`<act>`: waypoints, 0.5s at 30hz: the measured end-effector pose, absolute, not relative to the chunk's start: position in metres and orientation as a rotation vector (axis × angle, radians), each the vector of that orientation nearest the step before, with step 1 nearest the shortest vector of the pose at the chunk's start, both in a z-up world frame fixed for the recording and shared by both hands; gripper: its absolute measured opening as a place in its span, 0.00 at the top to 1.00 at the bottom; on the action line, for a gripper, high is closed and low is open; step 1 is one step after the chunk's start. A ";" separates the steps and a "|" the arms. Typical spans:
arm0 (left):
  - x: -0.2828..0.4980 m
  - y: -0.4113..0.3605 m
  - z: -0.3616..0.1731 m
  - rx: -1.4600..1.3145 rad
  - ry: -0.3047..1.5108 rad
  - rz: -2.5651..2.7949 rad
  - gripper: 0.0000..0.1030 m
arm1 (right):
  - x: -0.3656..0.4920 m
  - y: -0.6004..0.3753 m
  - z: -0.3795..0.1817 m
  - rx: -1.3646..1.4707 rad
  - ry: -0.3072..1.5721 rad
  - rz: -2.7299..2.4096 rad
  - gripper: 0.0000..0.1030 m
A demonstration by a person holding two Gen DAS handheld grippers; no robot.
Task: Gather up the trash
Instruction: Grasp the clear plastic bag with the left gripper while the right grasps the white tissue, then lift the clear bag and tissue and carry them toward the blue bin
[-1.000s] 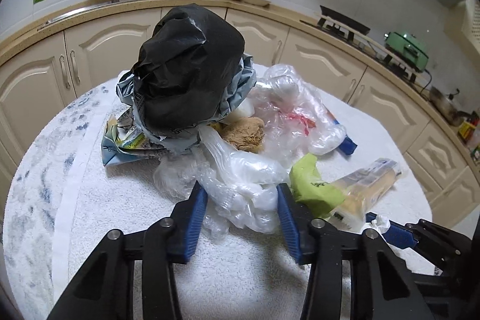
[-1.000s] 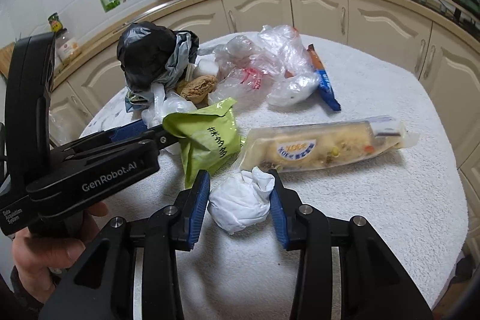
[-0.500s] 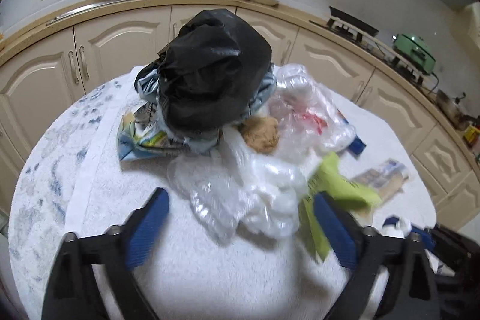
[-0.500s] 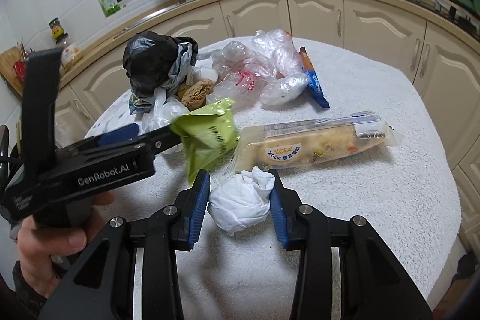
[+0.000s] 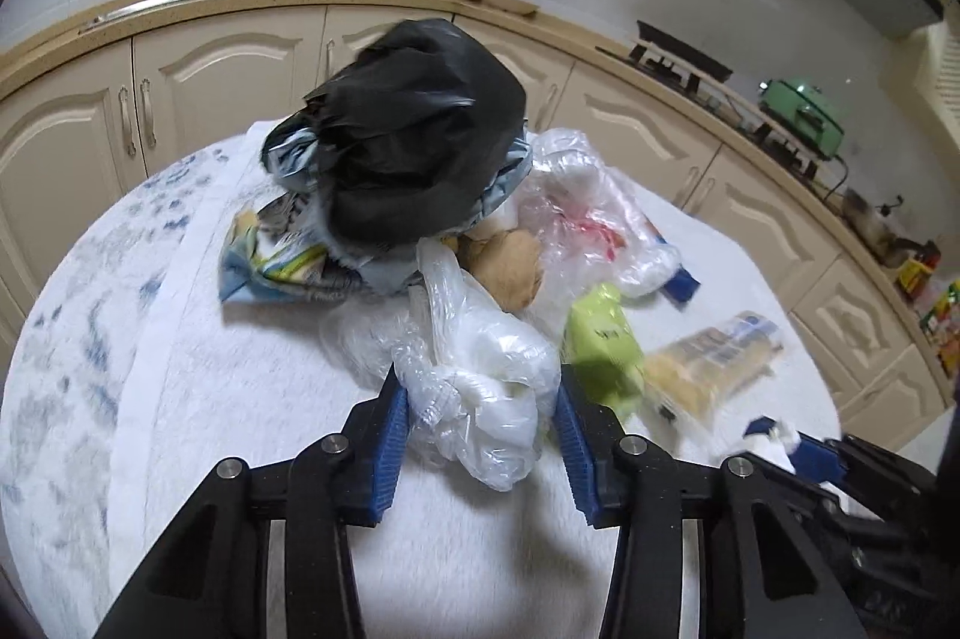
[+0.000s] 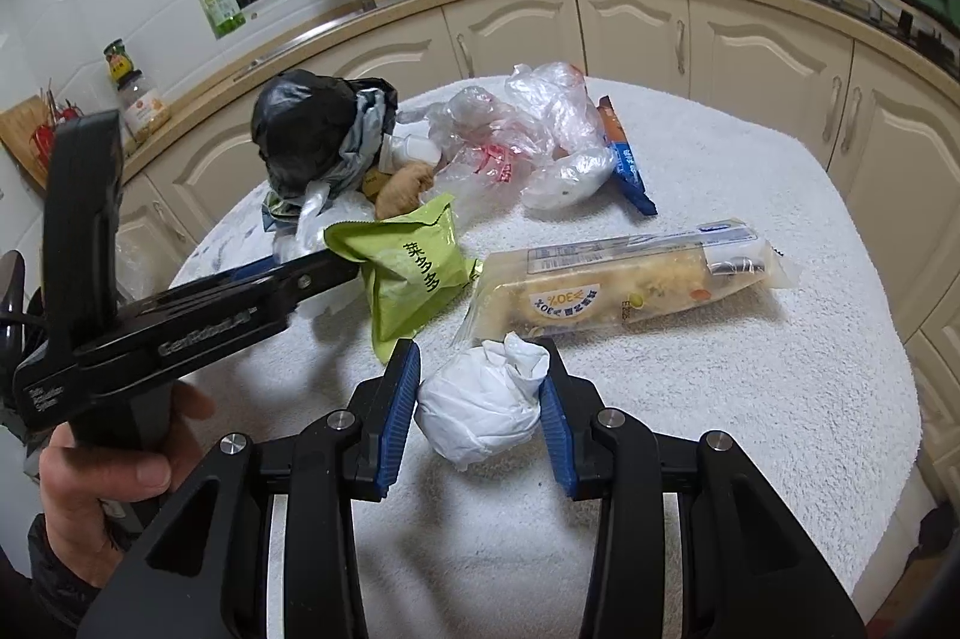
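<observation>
Closing again after springing wide half a second ago, the left gripper (image 5: pixel 483 417) is now squeezing the clear bag (image 5: pixel 480 387) between its blue pads at the pile's near edge. Just right, the right gripper (image 6: pixel 480 399) is staying clamped narrow on the white wad (image 6: pixel 480 414), resting on the table (image 6: pixel 750 399).

A crumpled clear plastic bag (image 5: pixel 480 393) lies at the near edge of the heap, squeezed between blue pads. Behind it rises a bulging black bag (image 5: pixel 420 129) atop a grey one, a printed wrapper (image 5: pixel 270 261) at its left. A lime-green packet (image 6: pixel 414 273) lies flat, a long clear food pack (image 6: pixel 624 285) to its right. A white paper wad (image 6: pixel 480 405) sits nearest, pinched. Far right: clear bags (image 6: pixel 528 135), blue wrapper (image 6: pixel 624 159)
</observation>
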State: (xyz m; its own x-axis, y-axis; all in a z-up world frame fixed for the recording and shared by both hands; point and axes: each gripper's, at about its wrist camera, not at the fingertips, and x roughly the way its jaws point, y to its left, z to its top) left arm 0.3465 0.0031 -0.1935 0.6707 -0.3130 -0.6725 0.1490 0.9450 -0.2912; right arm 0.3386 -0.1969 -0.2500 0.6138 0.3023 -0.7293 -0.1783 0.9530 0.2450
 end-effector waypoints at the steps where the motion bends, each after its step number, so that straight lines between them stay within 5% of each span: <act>1: 0.342 0.006 -0.193 -0.222 0.792 -0.266 0.60 | 0.338 -0.197 -0.250 0.153 0.868 0.279 0.62; 15: 0.256 0.021 -0.177 -0.195 0.726 -0.272 0.60 | 0.320 -0.209 -0.240 0.179 0.825 0.280 0.62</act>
State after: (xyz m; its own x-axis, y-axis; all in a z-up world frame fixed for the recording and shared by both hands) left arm 0.2557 0.0210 -0.1772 0.7148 -0.3113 -0.6263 0.1774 0.9469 -0.2682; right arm 0.3202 -0.2087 -0.2399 0.6447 0.3133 -0.6973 -0.1752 0.9484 0.2642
